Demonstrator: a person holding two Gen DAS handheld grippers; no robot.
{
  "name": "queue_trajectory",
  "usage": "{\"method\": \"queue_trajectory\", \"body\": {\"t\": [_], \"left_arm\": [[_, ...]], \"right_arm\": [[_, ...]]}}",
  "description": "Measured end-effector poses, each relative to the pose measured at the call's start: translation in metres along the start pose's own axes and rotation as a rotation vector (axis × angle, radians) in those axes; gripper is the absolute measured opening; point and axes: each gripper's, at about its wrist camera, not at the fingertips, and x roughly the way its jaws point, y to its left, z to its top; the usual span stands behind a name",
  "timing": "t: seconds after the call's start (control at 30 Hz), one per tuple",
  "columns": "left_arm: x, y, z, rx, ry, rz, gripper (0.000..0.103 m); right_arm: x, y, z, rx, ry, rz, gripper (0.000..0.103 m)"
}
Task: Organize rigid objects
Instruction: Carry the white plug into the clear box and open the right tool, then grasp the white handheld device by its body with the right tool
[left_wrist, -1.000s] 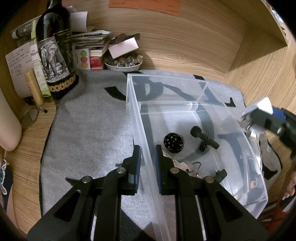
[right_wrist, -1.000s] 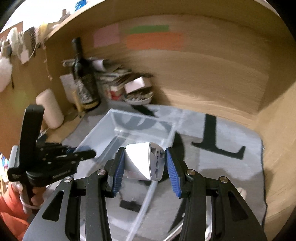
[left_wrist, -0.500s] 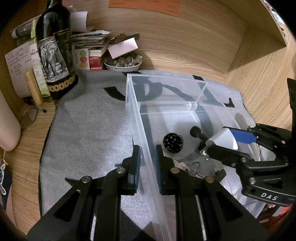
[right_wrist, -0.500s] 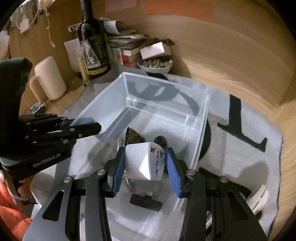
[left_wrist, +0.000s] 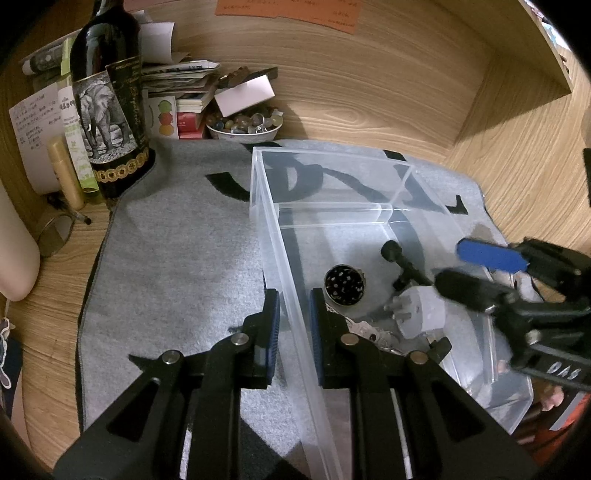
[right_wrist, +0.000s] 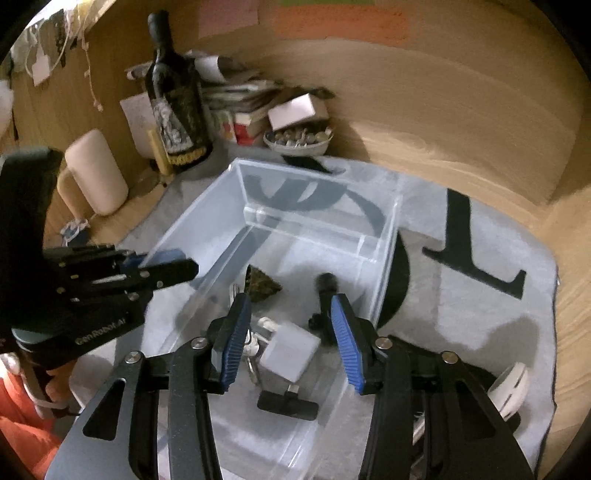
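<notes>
1. Bin wall: your left gripper (left_wrist: 292, 325) is pinched onto the left wall of the clear plastic bin (left_wrist: 332, 155), one pad outside and one inside. The bin stands on the grey mat (left_wrist: 177, 258).
2. Your right gripper (right_wrist: 291, 332) hangs over the near part of the bin with its jaws opening; the pads are off the white plug adapter (right_wrist: 290, 350), which lies on the bin floor below and between them.
3. In the left wrist view the white plug adapter (left_wrist: 421, 312) lies with its prongs toward the left, just beside the keys (left_wrist: 369, 332).
4. Also on the bin floor: a round black perforated disc (left_wrist: 345, 285) to the left, a black rod-shaped part (left_wrist: 400, 260) farther back, and a small black T-shaped piece (right_wrist: 288, 402) at the near end.
5. A clear divider (left_wrist: 332, 212) crosses the bin; all these items lie on its near side.
6. Outside the bin, at the far left, stand a dark bottle (left_wrist: 110, 122) with an elephant label and a bowl of small stones (left_wrist: 243, 123).
7. A white rounded object (right_wrist: 509, 384) lies on the mat to the right of the bin.
</notes>
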Motion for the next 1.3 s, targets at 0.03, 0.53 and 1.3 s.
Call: {"method": "queue_trajectory", "body": {"t": [0.03,0.53,1.3], "left_arm": [[0.000,0.000,0.000,-0.001,0.000,0.000,0.016],[0.001,0.000,0.000,0.001,0.000,-0.004,0.016],[0.004,-0.002,0.000,0.014,0.012,0.012,0.016]], "right_arm": [[-0.003,-0.002,0.001,0.007,-0.011,-0.006,0.044],[-0.068,-0.068,-0.011,0.159,-0.136,-0.267,0.045],[-0.009,-0.159,-0.084,0.465,0.073,-0.305,0.041]]}}
